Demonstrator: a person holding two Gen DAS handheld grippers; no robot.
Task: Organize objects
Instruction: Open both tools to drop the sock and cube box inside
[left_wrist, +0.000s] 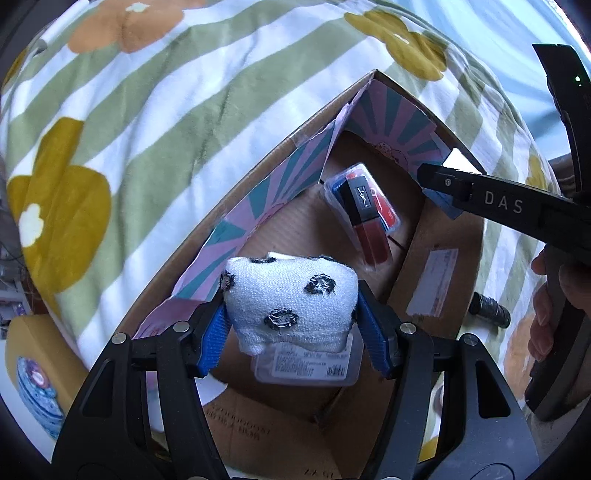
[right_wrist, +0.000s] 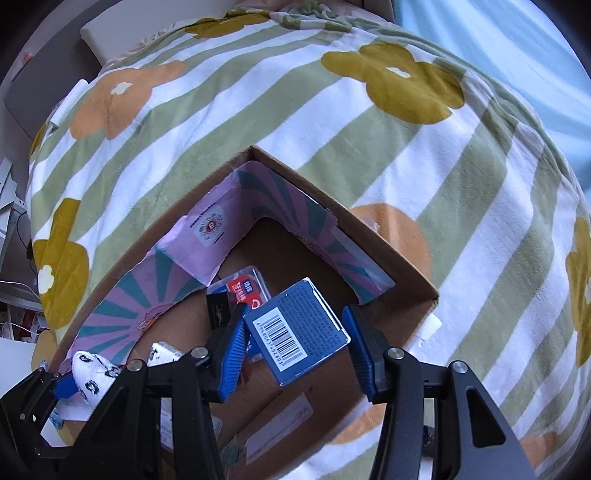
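Note:
My left gripper (left_wrist: 291, 314) is shut on a white sock bundle with black spots (left_wrist: 291, 295), held over the open cardboard box (left_wrist: 258, 173); a plastic packet with a label hangs under it. The sock also shows in the right wrist view (right_wrist: 88, 373). My right gripper (right_wrist: 295, 332) is shut on a blue packet with a barcode (right_wrist: 299, 328), tilted, above the box's inside (right_wrist: 280, 240). A red lipstick with a black cap (left_wrist: 364, 218) lies on a clear red-and-blue packet on the box floor. The right gripper's body (left_wrist: 502, 201) reaches in over the box's right side.
The box sits on a blanket (left_wrist: 147, 110) with green and white stripes and yellow and orange flowers. Its inner walls are lined with pink and teal paper (right_wrist: 173, 291). A dark cylinder (left_wrist: 491, 314) lies on the blanket to the right of the box. A yellow box (left_wrist: 37, 369) stands at lower left.

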